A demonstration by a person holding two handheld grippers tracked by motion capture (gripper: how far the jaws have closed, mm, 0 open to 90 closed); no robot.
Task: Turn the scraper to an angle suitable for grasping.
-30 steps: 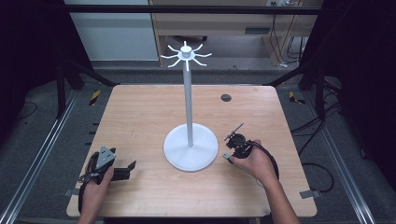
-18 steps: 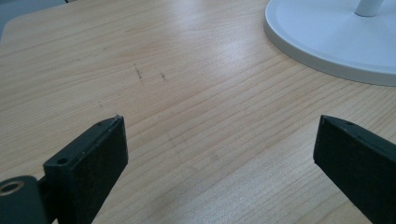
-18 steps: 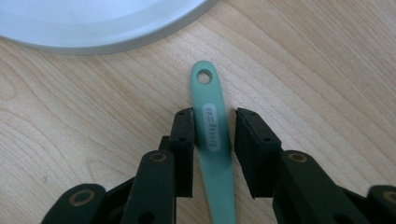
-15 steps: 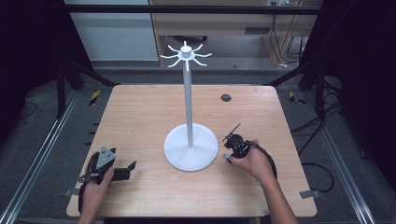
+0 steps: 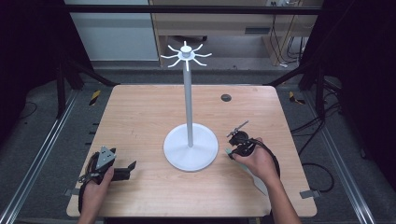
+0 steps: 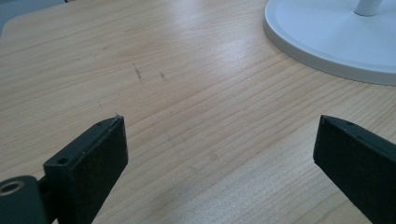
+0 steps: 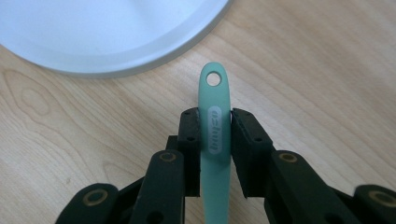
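Observation:
A mint-green utensil handle (image 7: 214,130) with a hole at its tip lies on the wooden table (image 5: 140,116), just right of the white stand's round base (image 5: 190,148). My right gripper (image 7: 215,116) has just been closing, and both pads now press the handle's sides. From above, that gripper (image 5: 232,151) sits by the base's right rim, with the handle tip (image 5: 227,150) poking out toward it. The utensil's pale length runs back under the hand. My left gripper (image 5: 130,166) rests at the front left, jaws wide apart (image 6: 219,144) over bare wood, with nothing between them.
The stand's thin pole (image 5: 187,93) rises from the base to a crown of white hooks (image 5: 186,55). The base's edge (image 6: 336,37) lies ahead and to the right of the left jaws. A dark round grommet (image 5: 226,97) sits at the table's back right. Black frame rails flank the table.

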